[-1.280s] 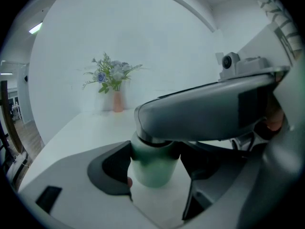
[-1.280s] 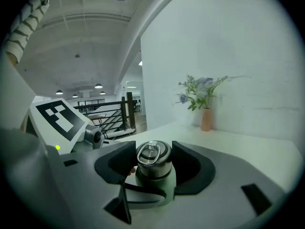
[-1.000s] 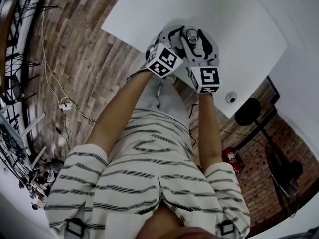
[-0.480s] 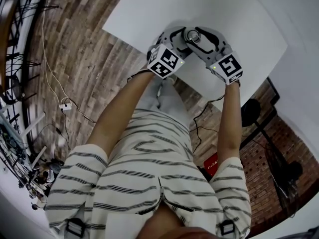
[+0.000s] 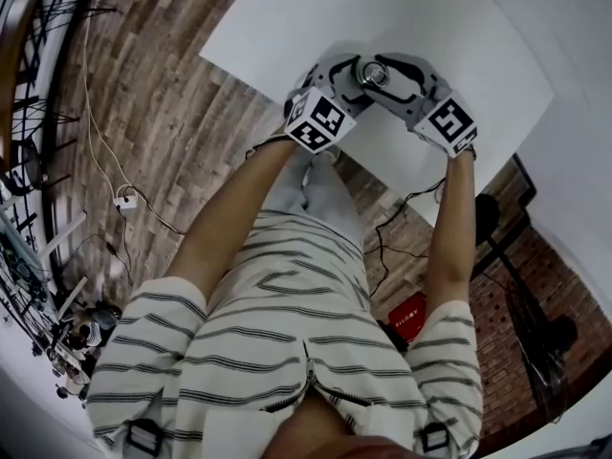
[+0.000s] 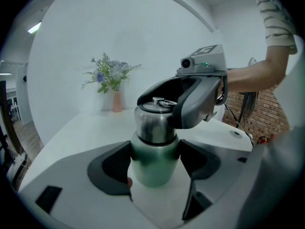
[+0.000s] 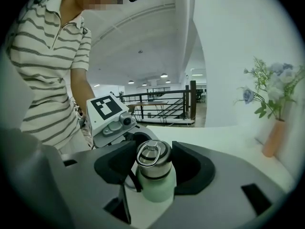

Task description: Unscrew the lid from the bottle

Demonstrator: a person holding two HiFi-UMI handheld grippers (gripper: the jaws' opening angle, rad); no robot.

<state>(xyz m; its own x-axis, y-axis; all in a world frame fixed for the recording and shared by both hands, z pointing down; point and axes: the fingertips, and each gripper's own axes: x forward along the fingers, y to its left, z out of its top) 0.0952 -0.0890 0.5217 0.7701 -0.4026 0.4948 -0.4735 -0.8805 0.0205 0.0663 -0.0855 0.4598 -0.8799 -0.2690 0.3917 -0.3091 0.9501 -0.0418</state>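
Observation:
A pale green bottle [image 6: 152,163] with a steel lid [image 6: 153,124] stands upright on the white table [image 5: 287,17]. My left gripper [image 6: 153,168] is shut on the green body, a pad against each side. From the right, my right gripper [image 7: 153,162] reaches over the top and is shut on the lid [image 7: 153,159], whose ring handle faces up. In the head view both grippers meet at the lid [image 5: 373,73] near the table's near edge, the left gripper [image 5: 342,76] from the lower left and the right gripper [image 5: 394,73] from the right.
A pink vase of flowers [image 6: 114,87] stands far back on the table, also seen as a vase [image 7: 272,137] at the right of the right gripper view. The person's striped shirt [image 7: 47,56] is close behind the grippers. Wooden floor [image 5: 143,113] lies left of the table.
My right gripper has swung round the lid, its marker cube moving from below the bottle out to the right, with the forearm following. The left gripper and the bottle body stayed put.

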